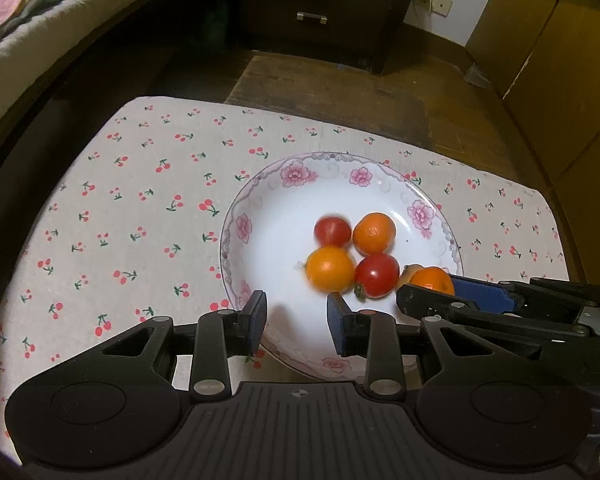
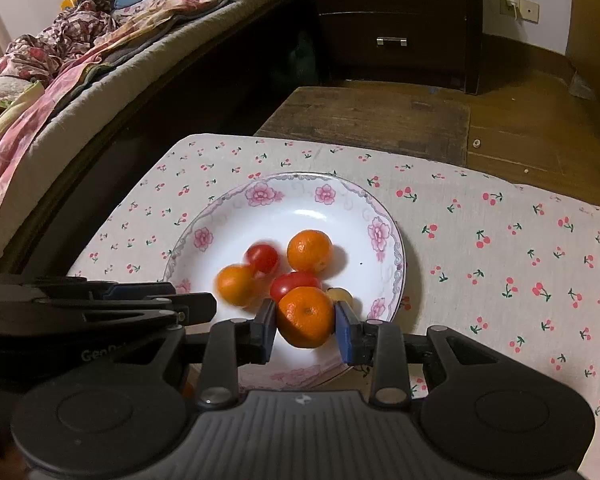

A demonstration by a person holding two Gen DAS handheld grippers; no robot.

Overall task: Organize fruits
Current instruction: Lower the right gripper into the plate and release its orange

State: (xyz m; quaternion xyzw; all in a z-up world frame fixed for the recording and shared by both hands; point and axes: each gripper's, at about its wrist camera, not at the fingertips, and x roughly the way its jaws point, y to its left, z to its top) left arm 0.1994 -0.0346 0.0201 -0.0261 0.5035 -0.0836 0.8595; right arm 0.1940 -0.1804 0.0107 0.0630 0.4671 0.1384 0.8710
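Holding my right tool (image 2: 306, 326) low over the near rim of the plate (image 2: 384, 216), I have its blue pads pressed on either side of a mandarin (image 2: 306, 316), dimpled skin and stem-end facing the camera. My left tool (image 1: 296, 320) sits level over the plate's near edge, jaws parted with nothing between them. Seen from the left wrist, the right tool reaches in from the plate's right side, nearly horizontal. On the plate lie a second mandarin (image 2: 310, 251), a blurred orange fruit (image 2: 236, 290), two glossy red tomatoes (image 2: 263, 258) and a small pale fruit (image 2: 340, 295) half hidden behind the held mandarin. The plate is white glazed china, round, with pink flowers on the rim. It rests on a cherry-print cloth (image 2: 500, 248) covering the desk.
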